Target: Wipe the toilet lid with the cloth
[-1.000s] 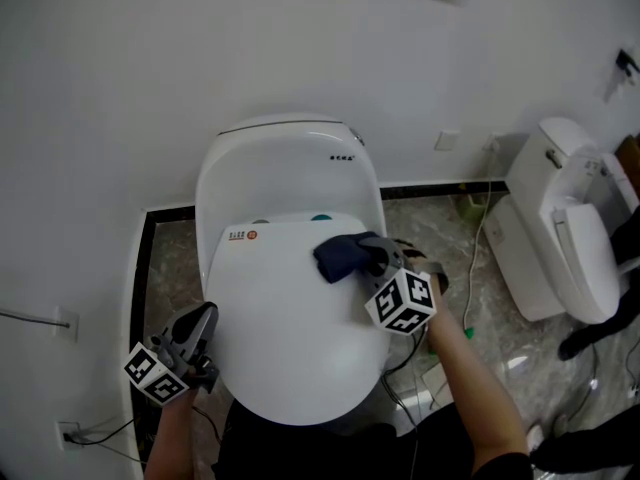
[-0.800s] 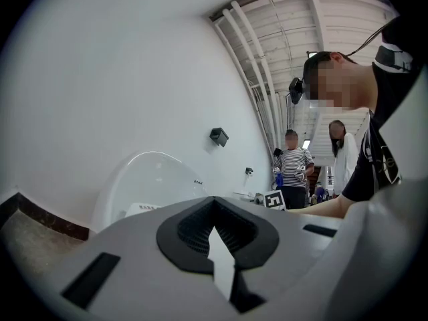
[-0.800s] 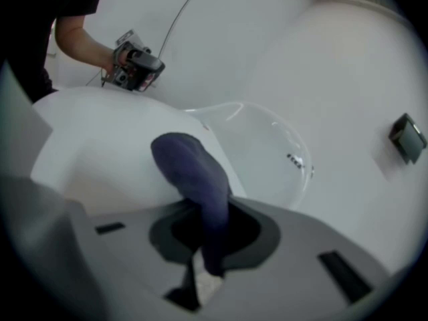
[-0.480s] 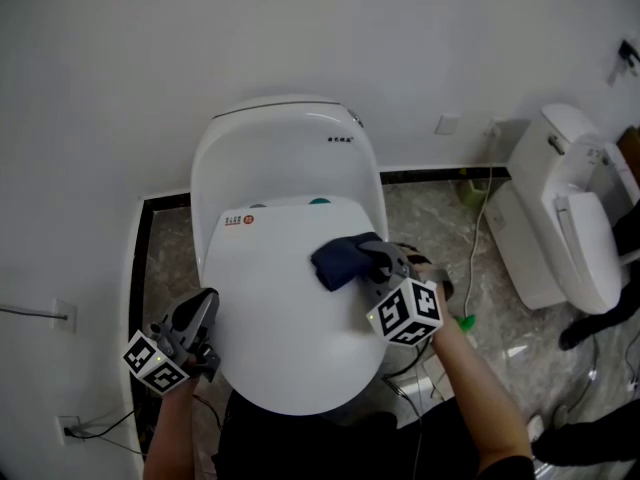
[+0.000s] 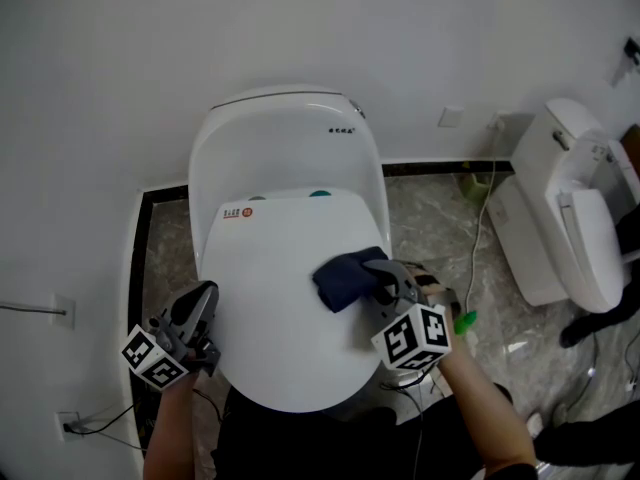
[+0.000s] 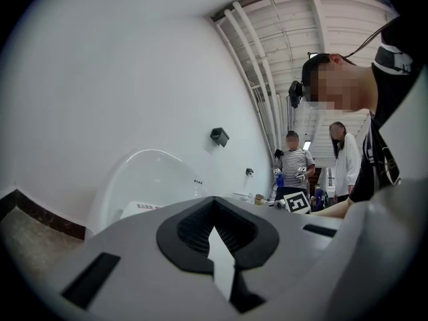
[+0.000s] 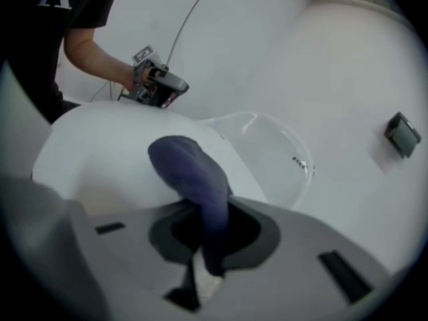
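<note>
"Where are the left tongs (image 5: 199,300)?"
"Beside the left edge of the white toilet lid (image 5: 275,318). They are pressed together, with nothing in them."
"And the cloth (image 5: 343,279)?"
"It is dark blue, on the lid's right side. The right tongs (image 5: 388,274) pinch it."

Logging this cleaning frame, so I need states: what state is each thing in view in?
White toilet lid: closed.
Dark blue cloth: bunched, on the lid, pinched.
Right hand-held gripper: shut on the cloth.
Left hand-held gripper: shut, empty, at the lid's left edge.
</note>
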{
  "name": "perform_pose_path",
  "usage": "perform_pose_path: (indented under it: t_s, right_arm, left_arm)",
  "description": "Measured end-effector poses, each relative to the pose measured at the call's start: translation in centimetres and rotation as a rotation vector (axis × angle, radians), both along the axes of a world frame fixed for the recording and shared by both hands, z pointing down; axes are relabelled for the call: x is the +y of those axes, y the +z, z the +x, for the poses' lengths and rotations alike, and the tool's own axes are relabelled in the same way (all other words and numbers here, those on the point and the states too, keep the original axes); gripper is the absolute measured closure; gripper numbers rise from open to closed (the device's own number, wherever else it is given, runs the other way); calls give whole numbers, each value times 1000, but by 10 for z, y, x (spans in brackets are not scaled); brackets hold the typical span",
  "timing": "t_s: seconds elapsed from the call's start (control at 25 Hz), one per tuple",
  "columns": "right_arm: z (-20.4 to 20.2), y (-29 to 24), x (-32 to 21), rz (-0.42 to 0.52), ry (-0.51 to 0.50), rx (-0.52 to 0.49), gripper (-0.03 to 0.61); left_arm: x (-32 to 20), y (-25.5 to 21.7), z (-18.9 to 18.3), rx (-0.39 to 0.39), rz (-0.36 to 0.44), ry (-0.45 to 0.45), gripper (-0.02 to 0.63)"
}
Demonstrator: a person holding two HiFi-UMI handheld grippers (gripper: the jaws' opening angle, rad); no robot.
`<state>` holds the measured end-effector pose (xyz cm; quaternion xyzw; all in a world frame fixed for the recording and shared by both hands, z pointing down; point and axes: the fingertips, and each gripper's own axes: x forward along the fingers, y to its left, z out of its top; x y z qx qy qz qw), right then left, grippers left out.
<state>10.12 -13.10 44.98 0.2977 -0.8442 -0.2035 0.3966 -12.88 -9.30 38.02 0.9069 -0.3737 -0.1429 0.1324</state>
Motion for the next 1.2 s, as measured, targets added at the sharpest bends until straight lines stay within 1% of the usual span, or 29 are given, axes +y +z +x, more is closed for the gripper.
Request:
perform_pose_path:
  t_s: [0.48, 0.8, 1.2]
  right_arm:
    - [-1, -1, 38, -39, -1, -25, 512]
    - [0, 1, 59, -49, 4, -28, 512]
    - [-1, 4, 94, -83, -1, -36, 512]
  left_arm:
    - [-3, -3, 1, -1, 7, -12, 601]
    - [-4, -5, 1, 1, 12, -16, 601]
    - [-3, -5, 3, 0, 11, -11, 601]
